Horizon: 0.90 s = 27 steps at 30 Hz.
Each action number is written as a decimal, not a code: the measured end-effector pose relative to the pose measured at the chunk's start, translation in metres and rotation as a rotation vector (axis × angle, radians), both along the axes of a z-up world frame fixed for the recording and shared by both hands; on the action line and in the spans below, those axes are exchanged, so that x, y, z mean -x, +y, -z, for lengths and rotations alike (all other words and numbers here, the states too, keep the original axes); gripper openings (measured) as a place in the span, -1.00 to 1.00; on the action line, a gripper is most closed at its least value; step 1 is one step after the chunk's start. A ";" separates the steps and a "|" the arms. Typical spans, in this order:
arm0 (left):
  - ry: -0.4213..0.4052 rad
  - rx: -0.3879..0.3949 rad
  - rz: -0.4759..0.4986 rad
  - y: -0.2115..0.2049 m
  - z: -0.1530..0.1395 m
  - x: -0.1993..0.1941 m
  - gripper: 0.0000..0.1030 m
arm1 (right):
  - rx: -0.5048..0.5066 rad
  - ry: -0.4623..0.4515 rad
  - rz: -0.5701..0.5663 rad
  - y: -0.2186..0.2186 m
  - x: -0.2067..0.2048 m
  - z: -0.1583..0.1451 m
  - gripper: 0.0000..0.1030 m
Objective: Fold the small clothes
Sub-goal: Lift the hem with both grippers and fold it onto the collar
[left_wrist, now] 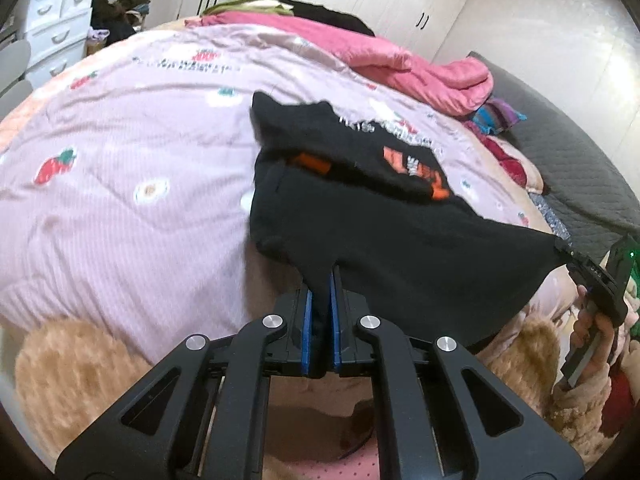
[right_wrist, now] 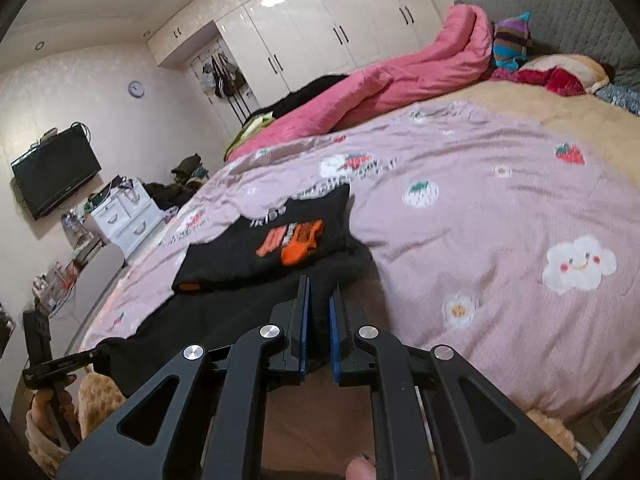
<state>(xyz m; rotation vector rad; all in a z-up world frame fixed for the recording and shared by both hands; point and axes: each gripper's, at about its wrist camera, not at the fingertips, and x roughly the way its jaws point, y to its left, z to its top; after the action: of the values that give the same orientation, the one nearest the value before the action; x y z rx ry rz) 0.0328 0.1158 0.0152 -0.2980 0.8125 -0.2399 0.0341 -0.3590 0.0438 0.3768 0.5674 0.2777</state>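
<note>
A small black garment (left_wrist: 400, 248) with an orange print (left_wrist: 416, 172) lies on the bed, partly folded over itself. My left gripper (left_wrist: 323, 276) is shut on its near hem and lifts that edge. My right gripper (right_wrist: 319, 292) is shut on the other near corner of the black garment (right_wrist: 280, 240). The cloth stretches taut between the two grippers. The right gripper shows at the right edge of the left wrist view (left_wrist: 560, 246). The left gripper shows at the lower left of the right wrist view (right_wrist: 102, 350).
The bed has a lilac quilt (left_wrist: 120, 184) with strawberry and cloud prints. A pink duvet (right_wrist: 400, 76) is heaped at the far side, with striped and red clothes (right_wrist: 516, 40) beside it. White drawers (right_wrist: 124, 216) and a wall TV (right_wrist: 56, 172) stand beyond the bed.
</note>
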 end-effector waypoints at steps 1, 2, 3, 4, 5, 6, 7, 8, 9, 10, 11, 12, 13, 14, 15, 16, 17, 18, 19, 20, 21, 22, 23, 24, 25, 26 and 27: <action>-0.011 0.004 -0.004 0.002 -0.005 -0.001 -0.96 | 0.006 -0.009 0.004 0.000 -0.001 -0.005 -0.85; -0.020 0.008 -0.008 0.003 -0.009 -0.004 -0.96 | 0.008 -0.013 0.008 0.001 -0.003 -0.008 -0.85; -0.026 0.011 -0.011 0.005 -0.011 -0.004 -0.96 | 0.010 -0.015 0.010 0.002 -0.005 -0.012 -0.85; -0.037 0.011 -0.014 0.006 -0.016 -0.007 -0.96 | 0.013 -0.016 0.013 0.002 -0.006 -0.014 -0.85; -0.047 0.010 -0.013 0.007 -0.020 -0.008 -0.96 | 0.017 -0.018 0.017 0.004 -0.007 -0.016 -0.85; -0.057 0.005 -0.012 0.007 -0.023 -0.009 -0.96 | 0.021 -0.021 0.018 0.005 -0.008 -0.017 -0.85; -0.068 0.001 -0.012 0.008 -0.027 -0.011 -0.96 | 0.029 -0.026 0.020 0.007 -0.010 -0.019 -0.85; -0.073 0.002 -0.013 0.008 -0.029 -0.014 -0.96 | 0.037 -0.027 0.024 0.009 -0.011 -0.021 -0.85; -0.079 0.004 -0.015 0.009 -0.031 -0.016 -0.96 | 0.043 -0.028 0.027 0.011 -0.014 -0.022 -0.85; -0.087 0.007 -0.018 0.009 -0.034 -0.018 -0.96 | 0.044 -0.030 0.028 0.012 -0.014 -0.023 -0.85; -0.092 0.008 -0.020 0.010 -0.035 -0.020 -0.96 | 0.044 -0.031 0.030 0.012 -0.016 -0.025 -0.85; -0.096 0.011 -0.022 0.011 -0.037 -0.022 -0.96 | 0.046 -0.033 0.032 0.013 -0.018 -0.026 -0.85; -0.102 0.016 -0.025 0.012 -0.038 -0.024 -0.96 | 0.050 -0.036 0.037 0.013 -0.021 -0.028 -0.85; -0.108 0.019 -0.026 0.012 -0.040 -0.026 -0.96 | 0.049 -0.038 0.039 0.014 -0.023 -0.029 -0.85; -0.112 0.020 -0.028 0.013 -0.041 -0.026 -0.96 | 0.049 -0.042 0.042 0.014 -0.026 -0.031 -0.85; -0.118 0.022 -0.031 0.014 -0.043 -0.028 -0.96 | 0.049 -0.043 0.045 0.015 -0.028 -0.032 -0.85; -0.123 0.024 -0.033 0.015 -0.044 -0.030 -0.96 | 0.048 -0.044 0.048 0.015 -0.030 -0.034 -0.85; -0.127 0.025 -0.034 0.015 -0.045 -0.031 -0.96 | 0.045 -0.048 0.049 0.016 -0.033 -0.035 -0.85; -0.131 0.024 -0.038 0.016 -0.046 -0.034 -0.96 | 0.044 -0.050 0.050 0.016 -0.036 -0.037 -0.85; -0.134 0.023 -0.041 0.017 -0.047 -0.036 -0.96 | 0.043 -0.052 0.052 0.016 -0.037 -0.037 -0.85; -0.137 0.023 -0.045 0.017 -0.048 -0.038 -0.96 | 0.043 -0.053 0.054 0.016 -0.040 -0.038 -0.85; -0.140 0.024 -0.047 0.018 -0.049 -0.040 -0.96 | 0.042 -0.053 0.056 0.017 -0.042 -0.039 -0.85; -0.141 0.026 -0.050 0.019 -0.050 -0.041 -0.96 | 0.038 -0.052 0.058 0.016 -0.044 -0.040 -0.85; -0.142 0.026 -0.052 0.020 -0.051 -0.043 -0.96 | 0.036 -0.052 0.058 0.016 -0.046 -0.040 -0.85; -0.144 0.023 -0.055 0.020 -0.052 -0.046 -0.96 | 0.037 -0.052 0.059 0.016 -0.048 -0.041 -0.85; -0.144 0.021 -0.056 0.020 -0.052 -0.049 -0.96 | 0.039 -0.050 0.060 0.016 -0.050 -0.042 -0.85; -0.144 0.020 -0.057 0.020 -0.053 -0.051 -0.96 | 0.039 -0.047 0.060 0.016 -0.050 -0.042 -0.85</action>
<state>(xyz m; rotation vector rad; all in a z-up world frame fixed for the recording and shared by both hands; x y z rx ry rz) 0.0836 0.1358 0.0683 -0.3187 0.6592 -0.2133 0.0842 -0.3434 0.0855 0.3476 0.5136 0.2172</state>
